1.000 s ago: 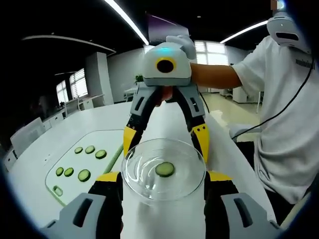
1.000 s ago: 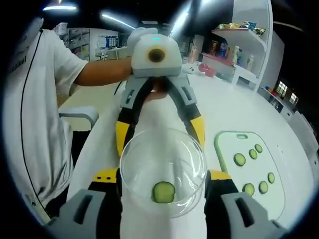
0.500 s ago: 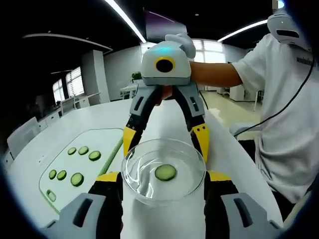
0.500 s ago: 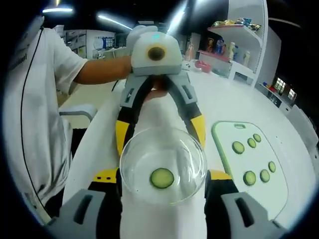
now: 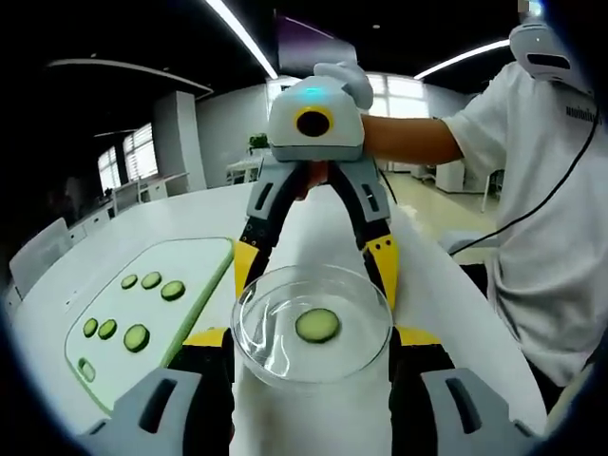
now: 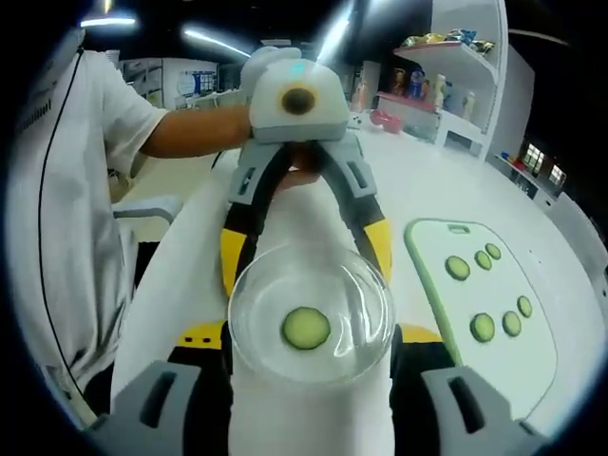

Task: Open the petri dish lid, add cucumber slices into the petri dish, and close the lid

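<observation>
Left gripper point(image 5: 312, 344): clamps the petri dish point(image 5: 312, 323) (1 cucumber slice point(image 5: 317, 325) inside).
Right gripper point(image 6: 311, 342): grips its opposite rim.

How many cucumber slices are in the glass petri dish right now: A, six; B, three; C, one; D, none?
C: a single cucumber slice lies in the petri dish held between the two hand-held grippers, while the other slices sit on the cutting board beside it.
</observation>
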